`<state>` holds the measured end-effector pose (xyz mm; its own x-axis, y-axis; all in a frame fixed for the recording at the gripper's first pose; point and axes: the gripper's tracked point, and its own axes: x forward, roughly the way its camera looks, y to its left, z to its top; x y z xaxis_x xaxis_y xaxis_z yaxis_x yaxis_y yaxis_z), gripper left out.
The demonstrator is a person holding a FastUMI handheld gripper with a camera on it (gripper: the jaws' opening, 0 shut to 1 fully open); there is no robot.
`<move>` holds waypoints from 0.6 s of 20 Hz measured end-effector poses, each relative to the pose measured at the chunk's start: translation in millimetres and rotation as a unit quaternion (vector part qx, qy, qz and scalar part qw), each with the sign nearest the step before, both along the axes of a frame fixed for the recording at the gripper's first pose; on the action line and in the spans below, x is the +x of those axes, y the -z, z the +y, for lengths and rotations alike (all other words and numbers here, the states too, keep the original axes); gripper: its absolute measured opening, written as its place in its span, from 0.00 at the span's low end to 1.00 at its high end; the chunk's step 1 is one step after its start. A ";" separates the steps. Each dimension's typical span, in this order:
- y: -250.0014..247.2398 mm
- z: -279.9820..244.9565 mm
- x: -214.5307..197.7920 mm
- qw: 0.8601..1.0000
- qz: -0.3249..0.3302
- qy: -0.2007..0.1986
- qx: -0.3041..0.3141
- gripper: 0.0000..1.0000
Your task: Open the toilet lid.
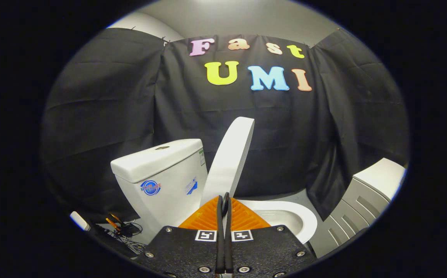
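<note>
Looking along my handheld gripper point(223, 202) with its orange ribbed finger pads, I see the two fingers pressed together with only a thin dark seam between them, and I cannot make out anything held in that seam. Just ahead of the tips stands the glossy white plastic toilet lid point(231, 158), raised steeply and leaning back toward the white ceramic cistern point(161, 173) on its left, though a gap between lid and cistern is visible. Beyond the fingers to the right lies the white oval toilet seat point(298, 218), down over the bowl. I judge the lid nearly open, with the last bit of travel left. To finish well I would keep the closed tips against the lid's near face low down and push gently backward, slowing as it nears the cistern so it settles instead of slapping. A grey-white cabinet point(366, 193) stands well off to the right
</note>
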<state>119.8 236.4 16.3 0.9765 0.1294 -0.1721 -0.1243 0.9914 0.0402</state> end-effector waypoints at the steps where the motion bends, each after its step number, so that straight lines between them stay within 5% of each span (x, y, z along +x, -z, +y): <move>1: -2.3 6.3 -0.1 1.000 -0.003 -0.005 -0.006 0.00; 12: -11.3 63.3 5.5 0.996 -0.026 -0.051 -0.062 0.00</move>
<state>125.3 299.7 27.6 0.9673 0.2100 -0.1425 -0.2240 0.9704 -0.0906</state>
